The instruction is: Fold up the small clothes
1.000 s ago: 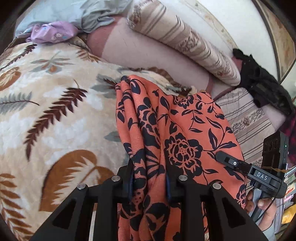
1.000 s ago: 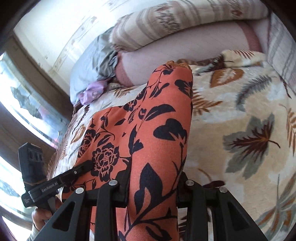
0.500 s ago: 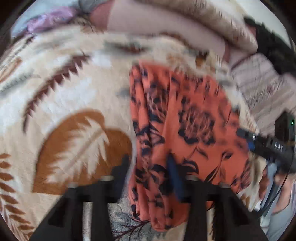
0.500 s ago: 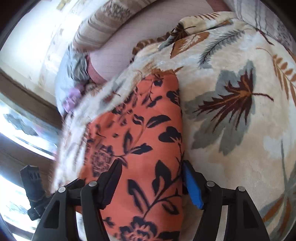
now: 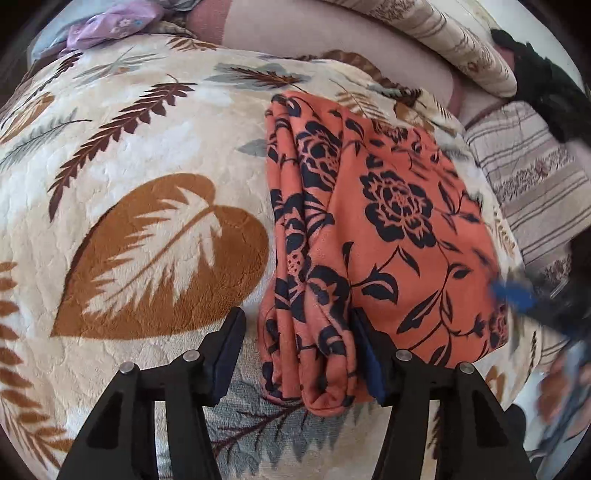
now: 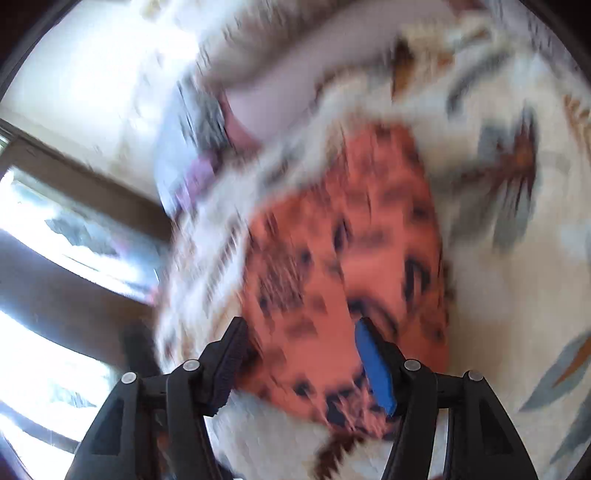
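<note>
An orange garment with a black flower print (image 5: 388, 221) lies folded flat on the leaf-patterned blanket (image 5: 147, 184). My left gripper (image 5: 297, 354) stands over its near left corner, where the folds bunch between the jaws. The jaws are opening: the left finger is clear of the cloth and the right finger sits at its edge. In the blurred right wrist view the garment (image 6: 332, 258) lies on the blanket (image 6: 498, 295), and my right gripper (image 6: 299, 362) hangs open just above its near edge. Its blue pad (image 5: 517, 299) shows blurred in the left wrist view.
Striped pillows (image 5: 535, 173) and a pink bolster (image 5: 332, 44) line the far side of the bed. A purple cloth (image 5: 110, 26) lies at the far left and a black garment (image 5: 546, 85) at the far right. A bright window (image 6: 55, 258) is left of the bed.
Both grippers came down with the hanging garment and laid it on the blanket. Their jaws spread apart and let go of the cloth. The right wrist view is now blurred by movement.
</note>
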`<state>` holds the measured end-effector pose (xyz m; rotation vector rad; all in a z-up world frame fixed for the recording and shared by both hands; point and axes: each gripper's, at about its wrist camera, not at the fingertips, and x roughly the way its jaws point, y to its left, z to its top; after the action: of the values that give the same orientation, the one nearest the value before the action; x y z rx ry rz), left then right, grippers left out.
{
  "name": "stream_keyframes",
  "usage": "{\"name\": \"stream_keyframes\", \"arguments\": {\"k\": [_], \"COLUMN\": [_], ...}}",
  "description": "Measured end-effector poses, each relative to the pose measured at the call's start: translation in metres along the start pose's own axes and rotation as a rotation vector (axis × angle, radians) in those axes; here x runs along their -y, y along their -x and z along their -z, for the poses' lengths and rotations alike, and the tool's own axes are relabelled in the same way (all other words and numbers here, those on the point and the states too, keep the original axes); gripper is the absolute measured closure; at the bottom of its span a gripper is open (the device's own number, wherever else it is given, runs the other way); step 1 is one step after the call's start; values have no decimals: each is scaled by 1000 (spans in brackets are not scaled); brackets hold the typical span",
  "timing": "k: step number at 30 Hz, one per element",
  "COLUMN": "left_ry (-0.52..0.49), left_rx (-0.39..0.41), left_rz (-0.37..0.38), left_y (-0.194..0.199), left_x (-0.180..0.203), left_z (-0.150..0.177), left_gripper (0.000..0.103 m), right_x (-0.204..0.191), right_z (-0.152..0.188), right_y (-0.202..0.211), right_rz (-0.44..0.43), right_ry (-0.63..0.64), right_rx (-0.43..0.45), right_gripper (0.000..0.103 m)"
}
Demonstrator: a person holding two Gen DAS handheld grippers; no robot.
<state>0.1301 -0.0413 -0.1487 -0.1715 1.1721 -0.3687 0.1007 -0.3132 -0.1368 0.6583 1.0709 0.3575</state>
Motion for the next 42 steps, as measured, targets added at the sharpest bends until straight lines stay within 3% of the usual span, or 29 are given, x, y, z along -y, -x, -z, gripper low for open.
{"name": "stream_keyframes", "arguments": {"k": [1,4,6,10,14,16,18,20,24,27,29,32,34,36,38,39,42], "left_ry": [-3,-36,-38,-20,23,47,34,-4,-56,-78,-88,-111,-100,-71,-62,-66,-82], "left_rx": [7,110,137,90,-6,10,33,82,139,183,201,232,268,302,313,312,328], "left_rz": [2,50,39,-39,-116,-124,-134,-153,-157,-166,-170,-171,-177,-172,-180,-187,-217], "left_y": [7,33,33,-9,-52,-49,-35,-15,19,39,55,79,95,109,117,119,128], "left_x": [4,11,11,1,-14,-16,-11,-4,9,21,29,39,41,41,42,42,42], "left_z": [-3,-26,-50,-106,-120,-119,-114,-106,-87,-73,-62,-46,-33,-18,-3,5,41], "left_gripper": [44,44,43,44,39,35,34,34,34,34,34,34,22,18,18,17,14], "right_x": [7,-6,-21,-18,25,50,46,24,-13,-9,3,-16,-42,-65,-80,-85,-85], "right_z": [6,4,-12,-56,-104,-111,-110,-97,-46,-12,-5,-4,1,16,41,55,99], "right_y": [-8,6,12,9,-23,-38,-26,-6,22,13,-2,20,40,60,79,83,79], "right_rz": [12,9,-11,-72,-73,-88,-108,-87,-93,-35,14,17,26,82,155,208,377], "right_ry": [-14,13,47,12,-160,-249,-251,-170,-46,-24,-46,-62,18,104,174,211,253], "right_rx": [-32,10,38,104,142,117,152,182,158,122,90,134,187,255,328,357,328], "right_gripper": [39,38,37,35,25,25,25,25,25,20,20,19,19,16,2,0,0]}}
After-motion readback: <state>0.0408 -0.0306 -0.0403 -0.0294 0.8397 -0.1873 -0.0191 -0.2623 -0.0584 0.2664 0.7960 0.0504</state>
